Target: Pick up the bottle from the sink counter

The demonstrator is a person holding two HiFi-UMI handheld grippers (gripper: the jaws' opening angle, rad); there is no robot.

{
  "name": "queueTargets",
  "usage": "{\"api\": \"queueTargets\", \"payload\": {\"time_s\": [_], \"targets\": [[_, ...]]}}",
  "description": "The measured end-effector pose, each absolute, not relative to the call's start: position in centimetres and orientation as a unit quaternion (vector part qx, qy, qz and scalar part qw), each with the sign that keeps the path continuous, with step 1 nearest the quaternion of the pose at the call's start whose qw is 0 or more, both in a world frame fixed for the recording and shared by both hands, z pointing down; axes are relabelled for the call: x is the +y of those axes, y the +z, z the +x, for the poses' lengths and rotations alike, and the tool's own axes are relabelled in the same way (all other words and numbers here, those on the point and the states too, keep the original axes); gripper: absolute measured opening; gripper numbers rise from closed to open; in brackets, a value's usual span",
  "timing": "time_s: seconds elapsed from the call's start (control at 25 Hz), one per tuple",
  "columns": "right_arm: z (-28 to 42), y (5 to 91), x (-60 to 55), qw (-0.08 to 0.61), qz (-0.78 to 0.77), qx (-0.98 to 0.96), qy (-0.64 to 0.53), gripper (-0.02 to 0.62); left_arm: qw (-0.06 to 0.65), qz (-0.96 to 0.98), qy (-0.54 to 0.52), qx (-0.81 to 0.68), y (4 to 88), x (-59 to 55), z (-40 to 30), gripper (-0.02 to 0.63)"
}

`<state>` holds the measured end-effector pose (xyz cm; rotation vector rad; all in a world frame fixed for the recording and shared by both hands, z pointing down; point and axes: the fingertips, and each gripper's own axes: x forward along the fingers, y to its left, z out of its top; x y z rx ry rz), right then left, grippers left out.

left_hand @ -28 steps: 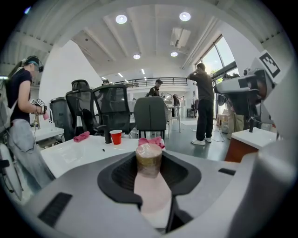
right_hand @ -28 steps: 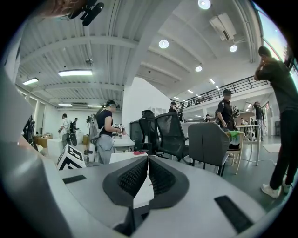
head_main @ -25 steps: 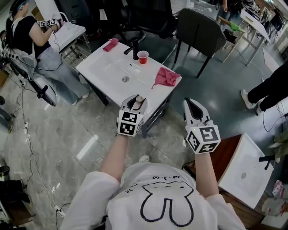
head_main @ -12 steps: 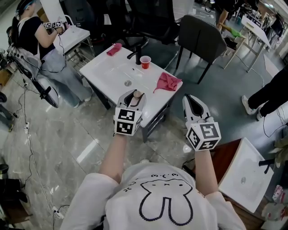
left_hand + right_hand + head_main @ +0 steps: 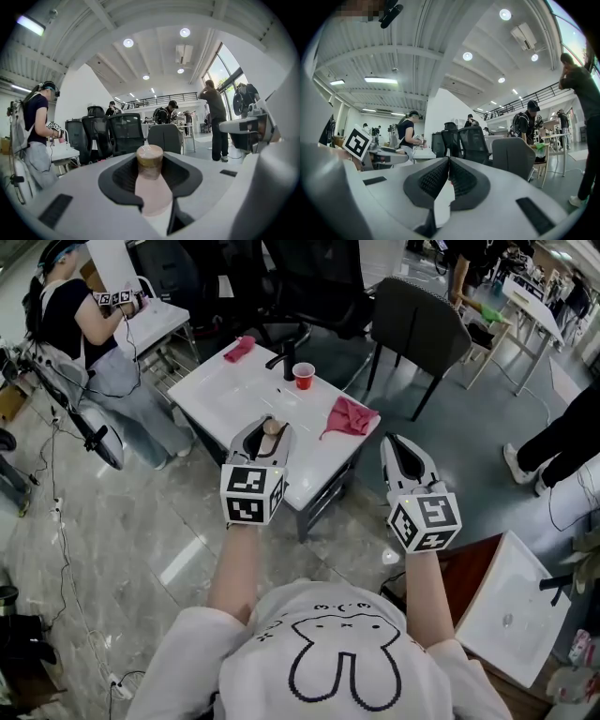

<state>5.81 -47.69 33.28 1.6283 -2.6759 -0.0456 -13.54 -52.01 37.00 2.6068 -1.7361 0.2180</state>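
A pinkish bottle (image 5: 271,427) with a brown cap stands up between the jaws of my left gripper (image 5: 265,435), which is shut on it and holds it in the air over the near edge of the white sink counter (image 5: 225,390). In the left gripper view the bottle (image 5: 150,185) fills the gap of the left gripper (image 5: 151,176), its cap pointing upward at the room. My right gripper (image 5: 397,448) hovers over the floor to the right of the counter. In its own view the right gripper (image 5: 447,180) has its pads together with nothing between them.
On the counter stand a black faucet (image 5: 287,358), a red cup (image 5: 303,376) and two pink cloths (image 5: 349,415) (image 5: 240,348). A dark chair (image 5: 417,324) stands behind. A seated person (image 5: 75,329) is at far left. Another white sink (image 5: 511,601) lies at lower right.
My left gripper has moved to the left with the bottle still in it. The right gripper has stayed almost where it was.
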Motion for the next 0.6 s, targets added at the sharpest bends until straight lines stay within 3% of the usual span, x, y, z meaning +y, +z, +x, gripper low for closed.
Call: {"api": "queueTargets", "payload": {"time_s": [0.6], "targets": [[5.9, 30.5, -47.6, -0.015, 0.518, -0.854, -0.048, 0.029, -0.088, 0.821, 0.022, -0.564, 28.4, -50.1, -14.0, 0.141]]}}
